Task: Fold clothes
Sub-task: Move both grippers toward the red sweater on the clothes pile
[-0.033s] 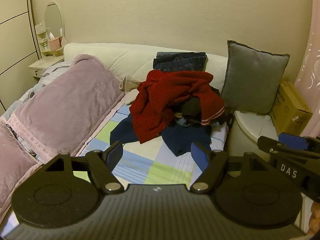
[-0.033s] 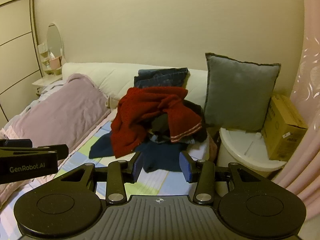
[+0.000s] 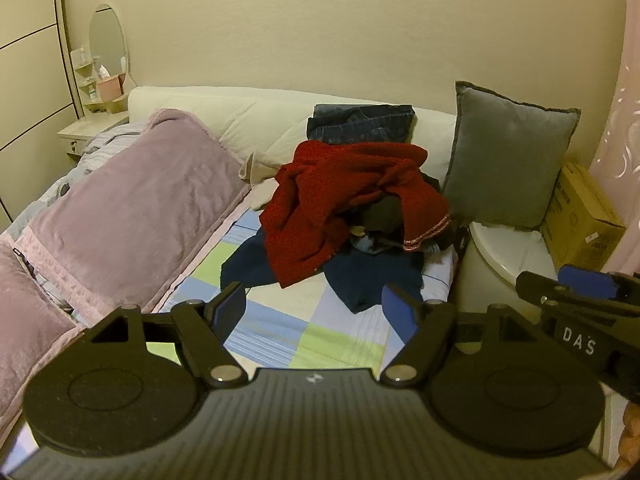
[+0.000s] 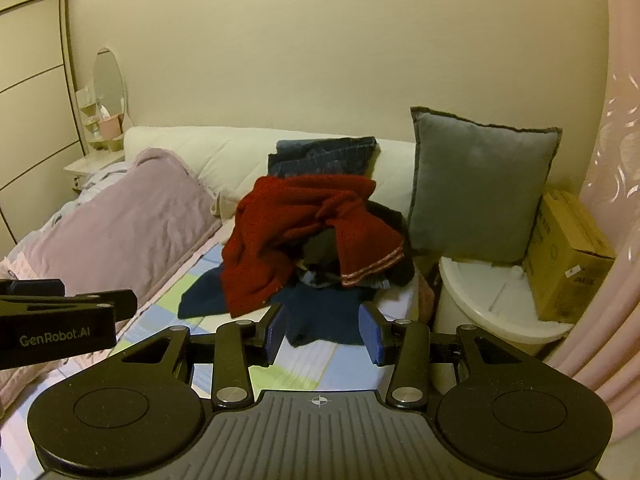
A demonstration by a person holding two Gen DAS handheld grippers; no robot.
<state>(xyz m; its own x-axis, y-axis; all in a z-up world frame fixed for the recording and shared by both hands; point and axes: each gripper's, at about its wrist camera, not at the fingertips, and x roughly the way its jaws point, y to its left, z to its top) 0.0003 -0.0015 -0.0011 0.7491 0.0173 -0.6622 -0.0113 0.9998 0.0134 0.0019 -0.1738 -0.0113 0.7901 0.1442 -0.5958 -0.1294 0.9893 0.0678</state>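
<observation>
A heap of clothes lies on the bed by the headboard. A red knit garment (image 3: 340,208) (image 4: 296,236) is on top, a navy garment (image 3: 368,276) (image 4: 320,312) spreads under it, and dark jeans (image 3: 360,124) (image 4: 324,156) lean on the headboard behind. My left gripper (image 3: 314,314) is open and empty, held above the checked sheet short of the heap. My right gripper (image 4: 322,334) is open and empty, also short of the heap. Each gripper shows at the edge of the other's view.
A checked bedsheet (image 3: 280,332) covers the bed. Lilac pillows (image 3: 132,216) lie on the left. A grey cushion (image 3: 508,160) stands on a white round stand (image 4: 492,304) beside a cardboard box (image 4: 568,256). A pink curtain (image 4: 612,200) hangs at right. A nightstand with a mirror (image 3: 106,44) stands far left.
</observation>
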